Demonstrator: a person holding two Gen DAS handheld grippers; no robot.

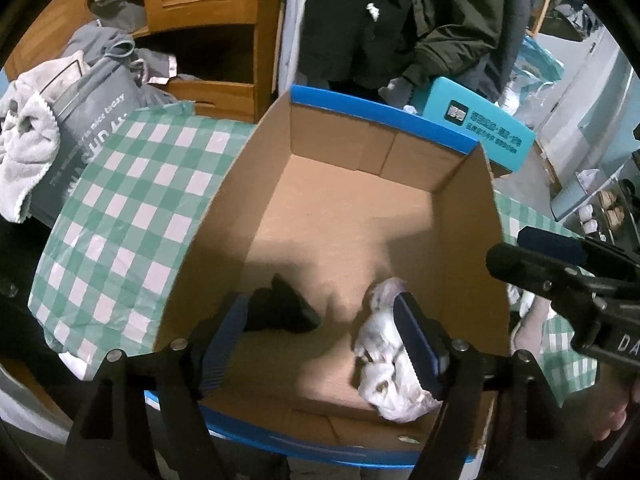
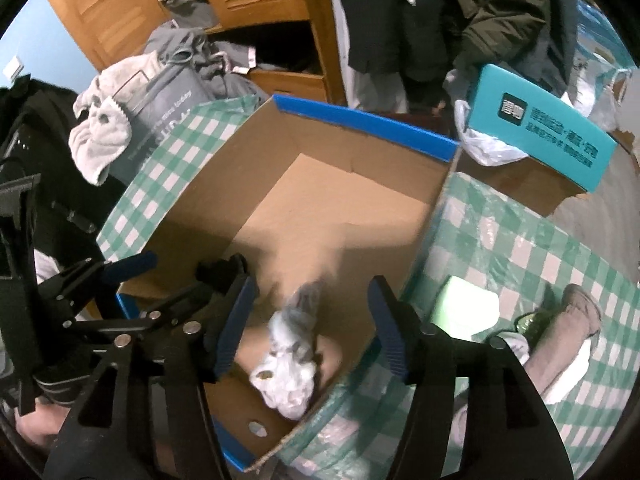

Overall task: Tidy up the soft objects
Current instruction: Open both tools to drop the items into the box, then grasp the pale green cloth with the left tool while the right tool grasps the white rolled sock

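Brown corrugated cardboard fills the centre of both wrist views: an open box (image 1: 360, 208) with blue rims, set on a green-and-white checked cloth (image 1: 132, 208). Two soft items are seen on its floor near the lower edge of the frame, a dark bundle (image 1: 284, 308) at lower centre-left and a white crumpled cloth (image 1: 384, 356) at lower right. The left gripper (image 1: 320, 344) is held over the box with its jaws spread wide and nothing between them. The right gripper (image 2: 312, 332) is likewise spread wide and unloaded, the white crumpled cloth (image 2: 288, 364) lying below the gap between its fingers. A beige sock (image 2: 560, 344) is seen on the checked cloth at the lower right of the right wrist view. A teal carton (image 2: 540, 120) sits at upper right, and a pale towel (image 1: 24, 152) is draped at the left edge.
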